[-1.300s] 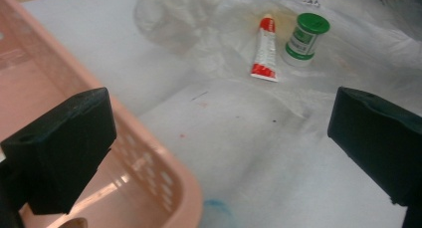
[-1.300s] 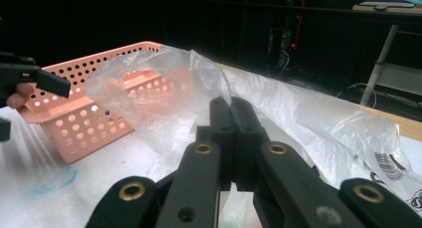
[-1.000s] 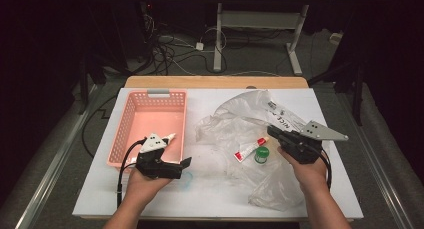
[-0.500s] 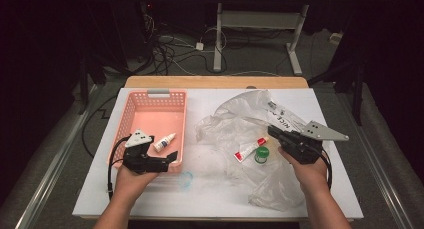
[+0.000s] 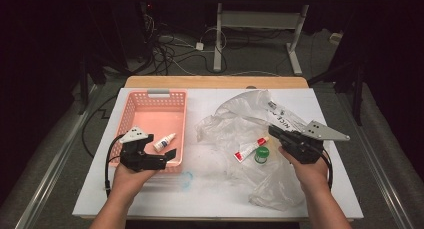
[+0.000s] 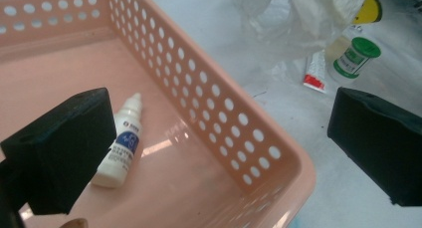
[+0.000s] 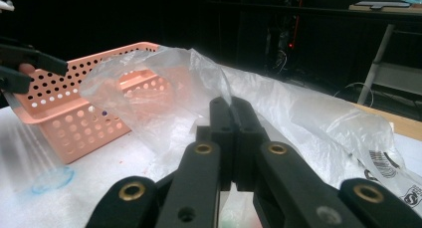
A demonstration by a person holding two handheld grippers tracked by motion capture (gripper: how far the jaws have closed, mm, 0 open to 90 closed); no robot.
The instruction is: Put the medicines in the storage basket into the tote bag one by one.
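Left gripper (image 5: 167,156) drew back; dropper bottle (image 5: 164,142) lies just beyond it

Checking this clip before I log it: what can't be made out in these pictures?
- Print on the small white bottle in the pink basket: too small in the left gripper view, its base behind the left gripper.
- Green-capped jar and red-ended tube: labels too small in the high view; plastic bag folds blur them.
- Right gripper: jaws shut on the bag; the pinched film is hidden between them.
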